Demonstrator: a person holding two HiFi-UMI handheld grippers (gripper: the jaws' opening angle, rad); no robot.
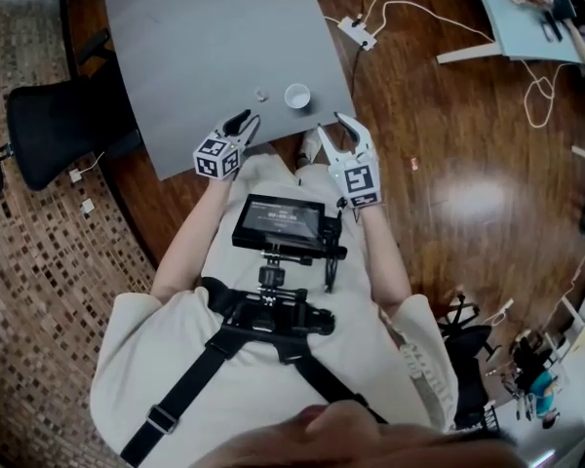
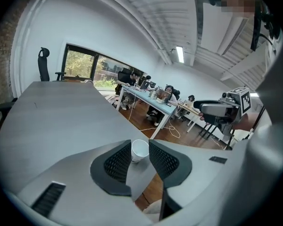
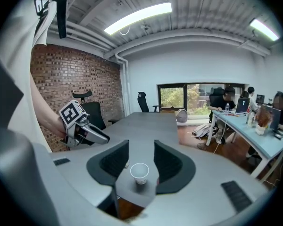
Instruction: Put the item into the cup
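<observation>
Left tool (image 1: 245, 121) is at the bench (image 1: 205, 27) near edge, on the near-left side of the cup (image 1: 297, 96), with its tips aimed at the cup. The jaws are apart and the pads bare. In the left gripper view we see the cup standing beyond the gap, not in it. We read this as staged for a pickup, not carrying anything.

Item (image 1: 261, 94) is a small pale piece lying on the bench just left of the cup. It is clear of the cup and neither tool touches it. It is too small for us to say what it is. It lies nearer the left tool, so we'd expect that one to take it, but that's only our judgement.

The cup is white and upright, mouth up, close to the bench's near edge. That puts it in reach of both tools and leaves a straight drop from above. Its inside looks plain white in the head view and the right gripper view, and we see nothing in it. So we judge the task not yet begun: item out, cup empty.

Right tool (image 1: 333, 123) is on the near-right side of the cup, also pointed at it. Its jaws are apart with nothing between them, and the cup shows past the gap. We'd guess it is there to steady the cup.
</observation>
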